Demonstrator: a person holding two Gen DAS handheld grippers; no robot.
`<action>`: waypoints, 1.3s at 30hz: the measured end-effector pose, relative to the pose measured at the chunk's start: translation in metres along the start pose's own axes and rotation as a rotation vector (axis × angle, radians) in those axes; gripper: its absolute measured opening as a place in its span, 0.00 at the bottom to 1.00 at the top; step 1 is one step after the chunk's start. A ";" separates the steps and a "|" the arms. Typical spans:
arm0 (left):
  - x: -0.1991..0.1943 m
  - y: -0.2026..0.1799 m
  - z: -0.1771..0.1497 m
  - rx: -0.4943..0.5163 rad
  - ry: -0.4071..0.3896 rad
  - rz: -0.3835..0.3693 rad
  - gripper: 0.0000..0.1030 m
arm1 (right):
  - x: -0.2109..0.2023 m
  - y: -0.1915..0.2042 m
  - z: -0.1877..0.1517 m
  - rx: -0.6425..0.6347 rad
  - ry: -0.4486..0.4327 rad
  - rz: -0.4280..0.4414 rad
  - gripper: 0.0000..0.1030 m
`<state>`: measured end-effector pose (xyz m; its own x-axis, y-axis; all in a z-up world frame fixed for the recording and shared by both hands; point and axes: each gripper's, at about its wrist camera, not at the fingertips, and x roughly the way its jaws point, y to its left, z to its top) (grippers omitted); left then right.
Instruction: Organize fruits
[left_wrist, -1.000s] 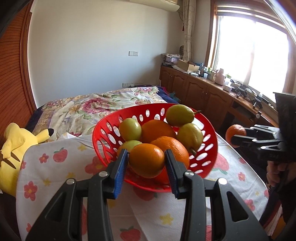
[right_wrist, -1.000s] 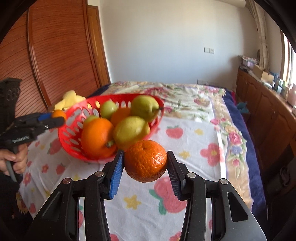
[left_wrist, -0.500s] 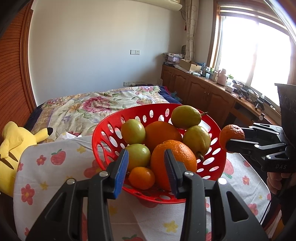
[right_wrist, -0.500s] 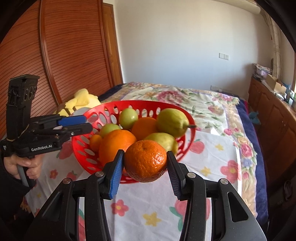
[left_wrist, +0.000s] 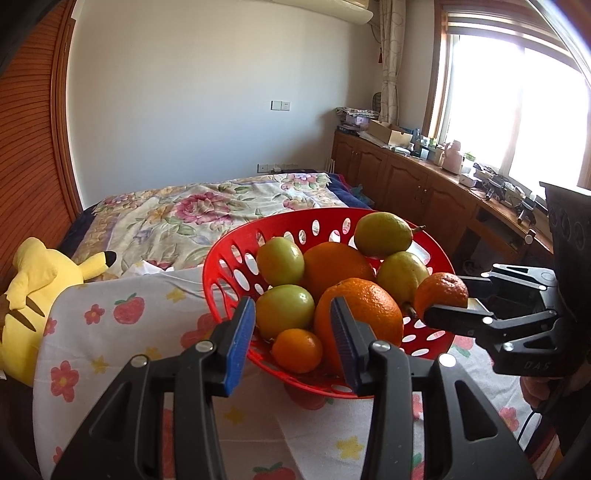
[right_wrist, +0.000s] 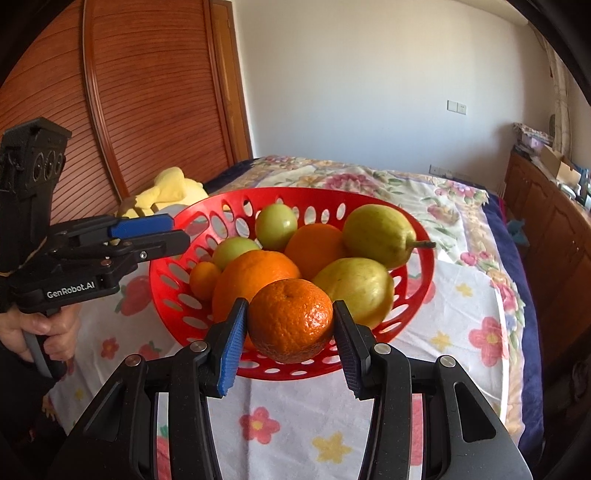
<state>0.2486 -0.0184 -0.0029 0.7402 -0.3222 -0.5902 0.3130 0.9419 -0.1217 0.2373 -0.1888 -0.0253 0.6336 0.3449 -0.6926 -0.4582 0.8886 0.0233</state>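
Right claw: I have it pinching a mandarin between both pads, held over the near rim of the red basket.
Left claw: I see it spread and empty, just short of the basket's rim.
Basket: sits on the fruit-print cloth, piled with oranges, pears and green fruit.
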 end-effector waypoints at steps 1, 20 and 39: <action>-0.001 0.000 0.000 -0.001 -0.001 0.001 0.42 | 0.002 0.001 0.000 0.001 0.002 -0.001 0.45; -0.015 -0.003 -0.010 -0.014 -0.002 0.026 0.53 | 0.007 0.013 -0.012 -0.015 0.009 -0.025 0.56; -0.076 -0.028 -0.016 0.049 -0.102 0.137 0.71 | -0.054 0.023 -0.018 0.080 -0.129 -0.105 0.58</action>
<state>0.1740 -0.0192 0.0330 0.8335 -0.2017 -0.5143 0.2321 0.9727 -0.0053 0.1813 -0.1928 0.0001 0.7521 0.2806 -0.5963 -0.3379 0.9410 0.0165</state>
